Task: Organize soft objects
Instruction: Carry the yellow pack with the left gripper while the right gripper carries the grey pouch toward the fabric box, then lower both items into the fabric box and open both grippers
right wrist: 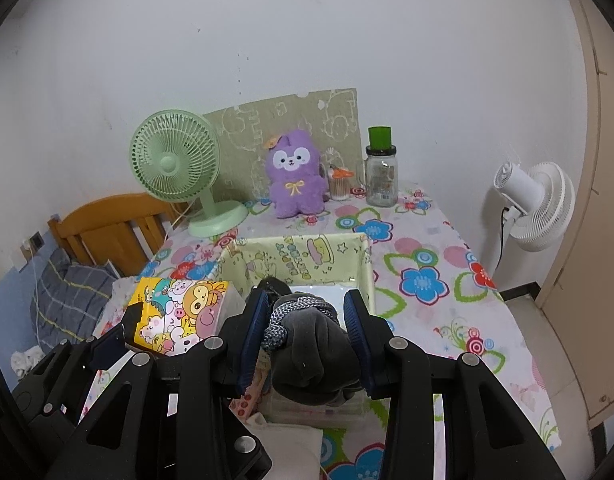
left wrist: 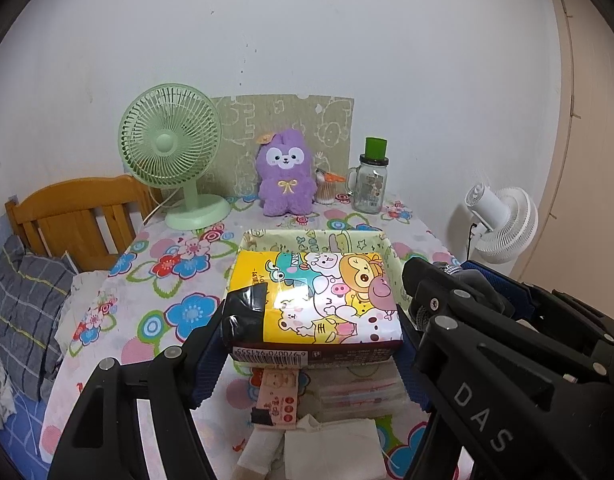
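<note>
Carry step: left gripper (left wrist: 313, 334) jaws clamp the tissue pack (left wrist: 319, 300); right gripper (right wrist: 303, 334) jaws pinch a grey cloth bundle (right wrist: 311, 344). Both held above the counter, near the fabric bin (right wrist: 359, 264). Next: lower both in.

The tissue pack (left wrist: 313, 306) hides most of the fabric bin (left wrist: 387, 246).

my left gripper (left wrist: 313, 334) tilts downward, its blue-padded jaws clamped on both ends of a yellow cartoon-printed tissue pack (left wrist: 315, 304). my right gripper (right wrist: 305, 330) tilts likewise, pads pressed against a dark grey rolled fabric bundle (right wrist: 313, 354).
</note>
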### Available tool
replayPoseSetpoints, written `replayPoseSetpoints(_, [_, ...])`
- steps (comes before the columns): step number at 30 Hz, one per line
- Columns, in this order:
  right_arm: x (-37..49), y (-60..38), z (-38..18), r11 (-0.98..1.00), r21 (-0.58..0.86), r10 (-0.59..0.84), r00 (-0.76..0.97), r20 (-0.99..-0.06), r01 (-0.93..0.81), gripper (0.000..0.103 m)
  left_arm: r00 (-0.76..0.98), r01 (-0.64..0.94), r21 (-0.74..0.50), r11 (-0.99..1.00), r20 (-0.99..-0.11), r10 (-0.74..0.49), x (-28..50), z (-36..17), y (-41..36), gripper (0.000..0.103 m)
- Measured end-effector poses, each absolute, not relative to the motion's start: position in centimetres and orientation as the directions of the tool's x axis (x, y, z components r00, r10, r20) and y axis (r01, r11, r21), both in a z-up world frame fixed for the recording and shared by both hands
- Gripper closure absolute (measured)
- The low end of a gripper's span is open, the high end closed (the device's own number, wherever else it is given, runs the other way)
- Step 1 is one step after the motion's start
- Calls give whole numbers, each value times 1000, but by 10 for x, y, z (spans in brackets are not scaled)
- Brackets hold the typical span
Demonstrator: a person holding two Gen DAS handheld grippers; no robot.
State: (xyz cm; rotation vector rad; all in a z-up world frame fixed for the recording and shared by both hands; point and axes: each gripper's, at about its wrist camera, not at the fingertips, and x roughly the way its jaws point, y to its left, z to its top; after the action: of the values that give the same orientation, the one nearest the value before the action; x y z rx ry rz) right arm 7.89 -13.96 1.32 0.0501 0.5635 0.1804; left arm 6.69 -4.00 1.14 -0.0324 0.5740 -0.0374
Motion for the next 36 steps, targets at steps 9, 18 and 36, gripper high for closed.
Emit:
replayPoseSetpoints(9, [91,-140,20,983,97,184,835,-519,-156,59,843,26,-43,999,-536,-45,80,17,-39,28])
replayPoseSetpoints(18, [111,-137,24,982,95,189,836,-515,-163,59,847,21,-43,999,-530,-41,94,20,-36,28])
replayPoseSetpoints(36, [151,-129,19,980,101,198,830,-522,-170,59,835,4,-58,998,-548,-35,134,15,-28,28])
